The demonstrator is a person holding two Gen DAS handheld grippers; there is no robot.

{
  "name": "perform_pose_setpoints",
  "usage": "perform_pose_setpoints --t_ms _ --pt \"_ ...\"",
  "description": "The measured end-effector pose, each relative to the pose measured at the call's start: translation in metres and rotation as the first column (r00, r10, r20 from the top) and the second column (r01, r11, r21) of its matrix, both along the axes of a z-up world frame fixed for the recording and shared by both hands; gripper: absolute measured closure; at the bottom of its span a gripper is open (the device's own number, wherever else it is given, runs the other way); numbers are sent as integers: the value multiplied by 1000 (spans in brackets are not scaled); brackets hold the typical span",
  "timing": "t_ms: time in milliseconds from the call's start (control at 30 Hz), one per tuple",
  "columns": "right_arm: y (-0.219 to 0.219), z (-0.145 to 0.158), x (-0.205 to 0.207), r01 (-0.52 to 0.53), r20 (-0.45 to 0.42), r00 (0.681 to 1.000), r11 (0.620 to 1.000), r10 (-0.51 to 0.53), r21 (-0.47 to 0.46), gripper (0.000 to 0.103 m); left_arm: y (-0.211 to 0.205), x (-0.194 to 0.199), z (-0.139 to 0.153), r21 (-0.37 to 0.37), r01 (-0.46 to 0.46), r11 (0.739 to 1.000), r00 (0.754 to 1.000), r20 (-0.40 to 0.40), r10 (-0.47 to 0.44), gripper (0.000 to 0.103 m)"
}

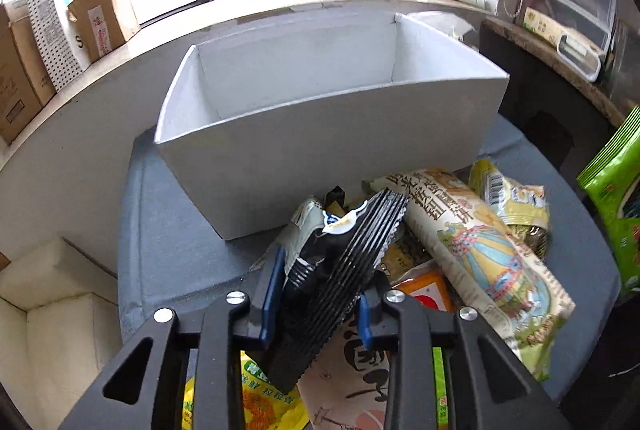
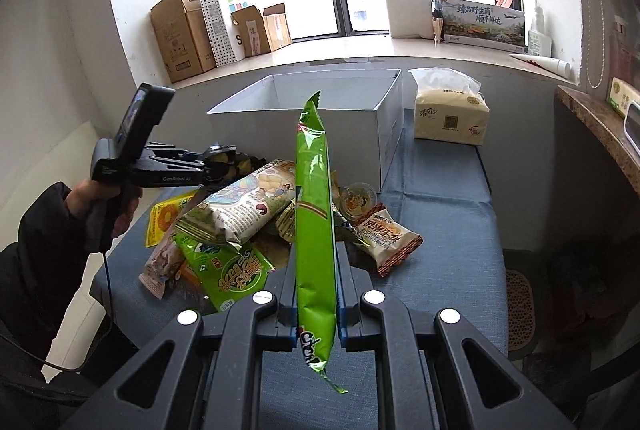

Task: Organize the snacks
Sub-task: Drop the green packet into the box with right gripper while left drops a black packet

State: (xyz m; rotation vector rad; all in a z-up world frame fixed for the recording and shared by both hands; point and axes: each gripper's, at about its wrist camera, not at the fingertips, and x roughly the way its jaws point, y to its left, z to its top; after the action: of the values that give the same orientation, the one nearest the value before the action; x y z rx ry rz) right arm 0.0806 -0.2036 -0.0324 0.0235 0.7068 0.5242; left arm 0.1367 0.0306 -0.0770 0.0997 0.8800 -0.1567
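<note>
My left gripper is shut on a black snack packet and holds it edge-up just above the snack pile, in front of the open white box. It also shows in the right wrist view, at the pile's left. My right gripper is shut on a long green snack packet, held upright above the pile's near side, before the white box. The pile holds a large cream puffed-snack bag, a green bag, a small brown packet and others.
The snacks and box sit on a blue-grey cloth-covered table. A tissue pack stands right of the box. Cardboard boxes and a printed carton line the window sill. A stone counter is at right; a white seat at left.
</note>
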Motion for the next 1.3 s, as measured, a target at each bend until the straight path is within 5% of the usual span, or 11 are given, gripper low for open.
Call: perform_pose_setpoints --t_ms 267,400,667,967,1033,1067,1100,1133,1300 --pt "16 18 11 10 39 999 998 -12 55 89 26 -44 67 -234 -58 971 984 148 95 76" --pt "30 44 30 4 89 996 997 -11 80 89 31 -40 103 -263 -66 962 967 222 127 77" --pt "59 84 116 37 134 990 996 -47 81 89 36 33 144 -240 -106 965 945 278 173 77" --pt "70 67 233 103 -11 995 991 -103 90 89 23 114 112 -144 -135 980 967 196 162 76" --pt "69 61 247 118 -37 993 989 -115 94 87 21 125 102 -128 -134 983 976 153 153 68" --pt "69 60 251 126 -46 991 987 -122 101 74 22 130 98 -125 -146 981 978 133 163 61" --pt "68 58 254 139 -58 989 985 -134 101 28 24 132 95 -126 -160 979 977 120 175 41" --pt "67 57 257 156 -78 986 983 -149 96 4 25 132 93 -126 -166 978 977 112 180 21" --pt "59 63 237 159 -38 987 978 -156 134 0 27 115 100 -129 -155 980 972 156 174 2"
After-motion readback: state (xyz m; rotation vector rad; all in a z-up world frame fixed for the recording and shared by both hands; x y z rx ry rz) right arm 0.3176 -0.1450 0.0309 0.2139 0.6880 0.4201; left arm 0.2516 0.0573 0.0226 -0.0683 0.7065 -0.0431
